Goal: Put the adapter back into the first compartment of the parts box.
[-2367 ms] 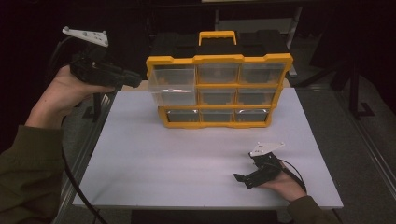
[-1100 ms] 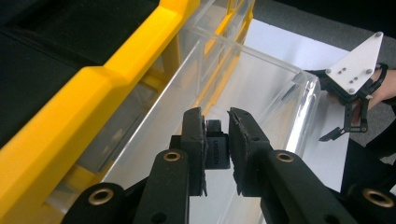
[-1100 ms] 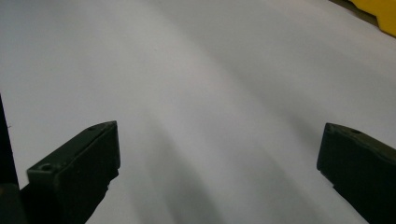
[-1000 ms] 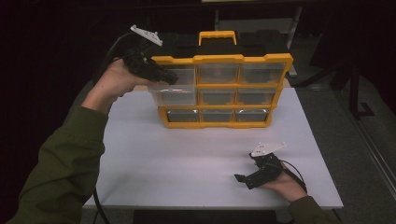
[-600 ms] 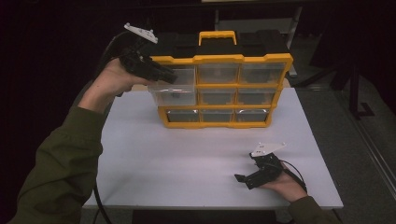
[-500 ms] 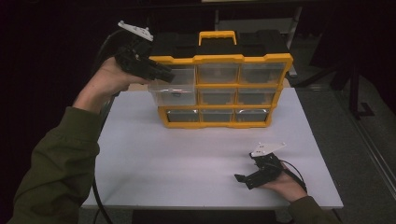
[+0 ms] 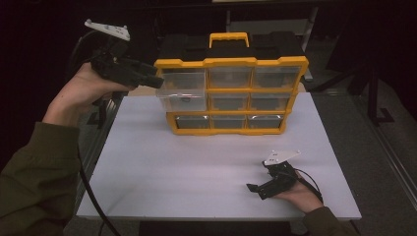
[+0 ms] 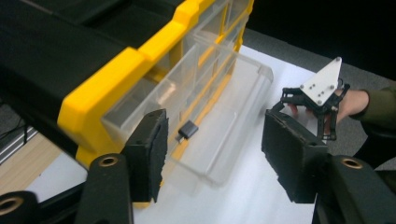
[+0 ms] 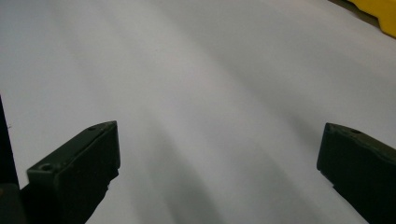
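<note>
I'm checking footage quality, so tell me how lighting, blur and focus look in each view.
High view: dim, dark surroundings, the white table evenly lit, the yellow organizer fairly sharp. Left gripper view: the pulled-out clear drawer and small black part sharp enough, the near tongs soft. Right gripper view: bare table with faint smeared streaks, its tongs dark.

White table, dark dim surroundings

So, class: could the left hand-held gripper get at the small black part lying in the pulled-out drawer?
Probably yes. The drawer stands pulled out with its top open, the black part lies bare inside, and the left hand-held gripper, jaws just opened, hangs right by it.
</note>
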`<state>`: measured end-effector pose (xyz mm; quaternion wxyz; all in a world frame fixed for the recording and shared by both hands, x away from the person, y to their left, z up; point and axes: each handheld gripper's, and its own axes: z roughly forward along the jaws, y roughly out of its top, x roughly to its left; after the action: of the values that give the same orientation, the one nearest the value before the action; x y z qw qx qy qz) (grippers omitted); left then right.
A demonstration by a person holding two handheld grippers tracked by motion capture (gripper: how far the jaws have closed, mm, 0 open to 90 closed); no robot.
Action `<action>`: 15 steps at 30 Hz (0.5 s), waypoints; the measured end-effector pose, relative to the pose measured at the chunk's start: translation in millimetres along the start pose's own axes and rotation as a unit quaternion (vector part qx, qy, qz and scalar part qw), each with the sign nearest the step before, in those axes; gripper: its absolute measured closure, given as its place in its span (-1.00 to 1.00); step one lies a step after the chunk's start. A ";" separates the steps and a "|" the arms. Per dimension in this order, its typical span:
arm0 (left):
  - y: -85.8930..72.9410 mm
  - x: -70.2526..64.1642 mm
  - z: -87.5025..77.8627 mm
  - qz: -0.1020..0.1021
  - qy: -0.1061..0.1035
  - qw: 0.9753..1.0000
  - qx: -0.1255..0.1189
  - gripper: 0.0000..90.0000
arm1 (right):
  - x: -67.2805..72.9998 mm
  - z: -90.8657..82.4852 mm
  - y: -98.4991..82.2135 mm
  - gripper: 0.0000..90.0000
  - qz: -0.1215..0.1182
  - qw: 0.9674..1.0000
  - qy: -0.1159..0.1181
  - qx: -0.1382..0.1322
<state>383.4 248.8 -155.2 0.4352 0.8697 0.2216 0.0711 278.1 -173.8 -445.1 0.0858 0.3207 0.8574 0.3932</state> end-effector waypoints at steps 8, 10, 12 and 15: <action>-20.0 -4.0 -11.2 -0.005 0.011 1.000 0.000 -0.27 | 0.0 0.1 0.0 -1.00 0.001 1.000 0.000 0.000; -22.6 -4.4 -12.3 -0.004 0.012 1.000 0.001 -0.31 | 0.0 0.1 0.0 -1.00 0.001 1.000 0.000 0.001; -30.8 -6.4 -14.5 -0.006 0.017 1.000 0.000 -0.35 | 0.0 0.2 0.2 -1.00 0.001 1.000 0.000 0.001; -41.1 -8.7 -14.5 -0.007 0.021 1.000 0.000 -0.40 | 0.1 0.1 0.1 -1.00 0.002 1.000 0.000 0.000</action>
<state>357.7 276.9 -178.2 0.4313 0.8663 0.2370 0.0862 278.1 -173.6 -445.1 0.0849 0.3223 0.8569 0.3931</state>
